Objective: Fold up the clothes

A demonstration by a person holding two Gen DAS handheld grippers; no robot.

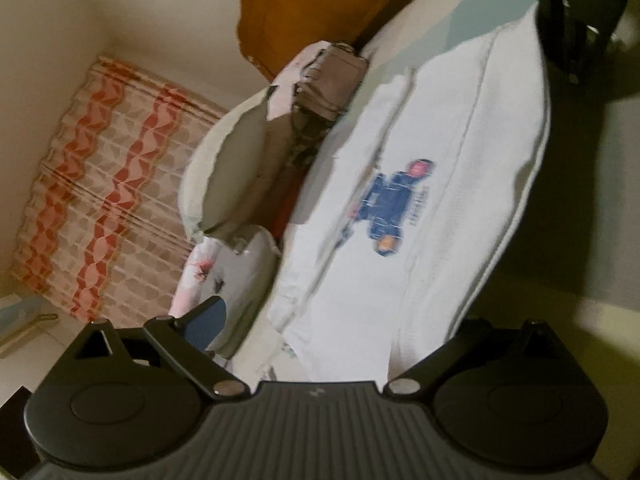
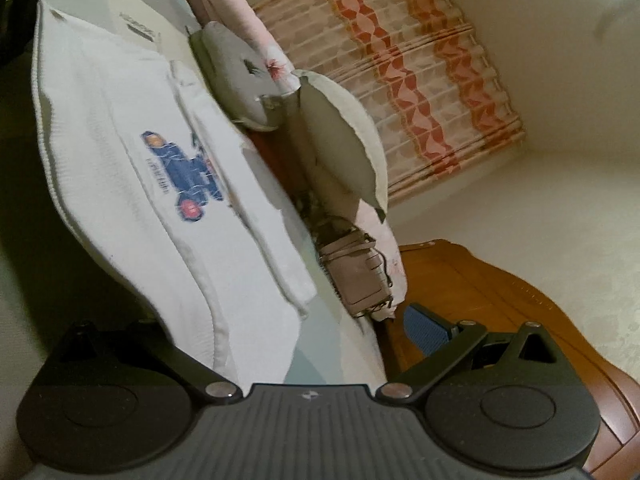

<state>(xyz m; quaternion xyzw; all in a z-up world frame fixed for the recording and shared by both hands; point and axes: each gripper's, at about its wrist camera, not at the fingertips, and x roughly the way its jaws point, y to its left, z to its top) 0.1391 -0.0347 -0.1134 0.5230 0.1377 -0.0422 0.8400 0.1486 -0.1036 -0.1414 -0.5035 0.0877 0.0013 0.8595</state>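
Label (image 2: 138,26) on shirt (image 2: 132,184) — right view only.

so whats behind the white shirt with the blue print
Behind the white shirt lie two pale pillows, a pink floral cover and a small tan bag. The shirt hides the bedding under it.

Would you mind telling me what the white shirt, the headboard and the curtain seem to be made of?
The white shirt looks like a soft ribbed or waffle-knit fabric, probably cotton: fine texture lines show, with a printed blue figure. The headboard appears to be wood with a glossy orange-brown varnish, judging by its panel grooves and sheen. The curtain seems a thin pleated woven cloth, patterned cream and red; its fibre cannot be told.
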